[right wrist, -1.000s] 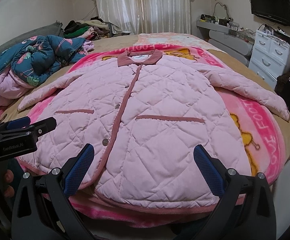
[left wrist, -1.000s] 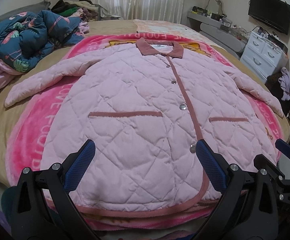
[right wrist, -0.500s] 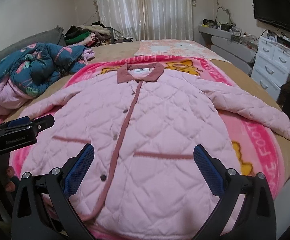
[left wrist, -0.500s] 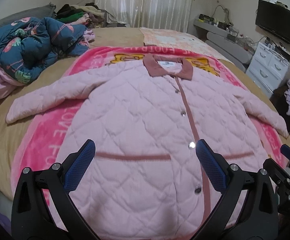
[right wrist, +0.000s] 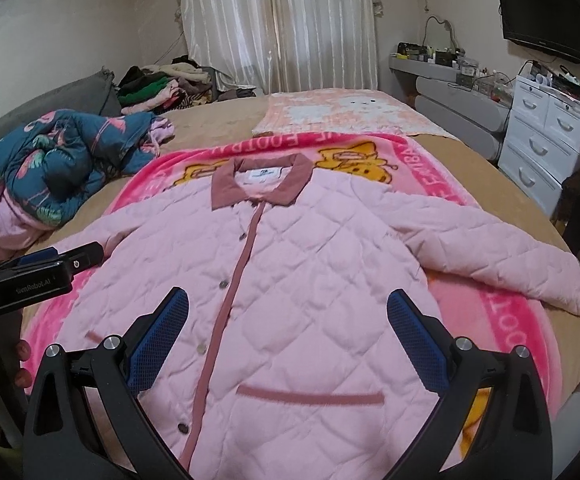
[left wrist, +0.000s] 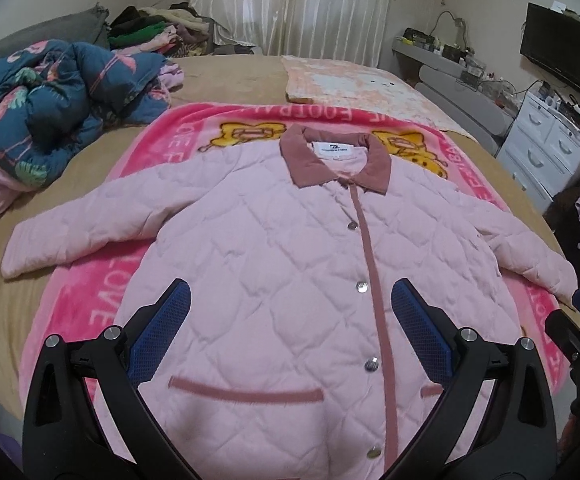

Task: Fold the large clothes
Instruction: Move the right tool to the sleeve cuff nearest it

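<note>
A bedroom with pale curtains (left wrist: 290, 4) across the far wall holds a wide bed (left wrist: 230, 76) under a tan cover. White drawers (right wrist: 545, 136) stand at the right wall, below a dark television (right wrist: 541, 20) mounted on it. On the bed's left side lies a crumpled teal quilt (left wrist: 46, 104) with a flamingo print, and behind it a heap of clothes (right wrist: 158, 84). A bright pink blanket (left wrist: 102, 304) with yellow cartoon figures is spread across the middle of the bed.

On that blanket the pink quilted jacket (left wrist: 274, 272) lies flat, front up, buttoned closed, its rose collar (left wrist: 333, 160) toward the curtains and its hem toward the cameras. Both sleeves are spread out to the sides; one sleeve (left wrist: 90, 228) reaches over the blanket's left edge onto the tan cover, the other (right wrist: 497, 256) ends on the blanket's right border. A rose placket with silver snaps runs down the front, and a rose pocket trim (left wrist: 246, 392) crosses the lower panel.

The left tool (left wrist: 290, 336) hangs over the jacket's lower front with its blue-padded jaws set wide, nothing between them. The right tool (right wrist: 288, 340) hangs likewise over the jacket's other half, jaws wide and holding nothing. Whether either touches the fabric cannot be told.
</note>
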`<action>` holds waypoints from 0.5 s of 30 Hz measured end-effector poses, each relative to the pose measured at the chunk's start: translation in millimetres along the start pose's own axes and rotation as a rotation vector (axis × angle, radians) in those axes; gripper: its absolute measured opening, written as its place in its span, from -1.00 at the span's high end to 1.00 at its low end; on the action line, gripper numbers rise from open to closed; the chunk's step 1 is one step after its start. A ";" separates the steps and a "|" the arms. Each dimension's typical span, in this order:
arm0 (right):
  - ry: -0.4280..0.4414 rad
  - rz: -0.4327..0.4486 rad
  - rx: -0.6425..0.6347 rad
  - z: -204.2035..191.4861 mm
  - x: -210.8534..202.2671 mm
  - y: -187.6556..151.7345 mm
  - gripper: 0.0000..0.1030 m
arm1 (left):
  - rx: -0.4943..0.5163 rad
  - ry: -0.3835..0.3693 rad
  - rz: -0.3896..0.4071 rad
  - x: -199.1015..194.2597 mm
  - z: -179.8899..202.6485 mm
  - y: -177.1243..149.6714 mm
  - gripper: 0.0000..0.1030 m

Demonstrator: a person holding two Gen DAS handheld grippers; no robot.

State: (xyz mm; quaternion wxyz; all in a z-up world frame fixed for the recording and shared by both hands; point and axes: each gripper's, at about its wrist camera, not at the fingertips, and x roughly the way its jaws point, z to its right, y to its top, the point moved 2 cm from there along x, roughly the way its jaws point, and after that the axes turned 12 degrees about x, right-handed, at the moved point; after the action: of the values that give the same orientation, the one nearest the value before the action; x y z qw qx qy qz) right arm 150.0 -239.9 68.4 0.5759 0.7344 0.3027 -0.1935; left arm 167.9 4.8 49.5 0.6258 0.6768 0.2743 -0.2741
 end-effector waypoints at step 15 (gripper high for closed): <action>-0.129 0.045 0.164 87.1 47.3 61.2 -0.92 | 0.076 -0.051 -0.027 65.1 47.8 55.4 -0.83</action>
State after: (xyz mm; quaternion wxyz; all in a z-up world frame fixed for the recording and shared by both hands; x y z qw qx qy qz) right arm 231.6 -322.7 60.3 0.5363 0.7717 0.2315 -0.2515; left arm 251.7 -44.7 38.4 0.6026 0.6893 0.2568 -0.3097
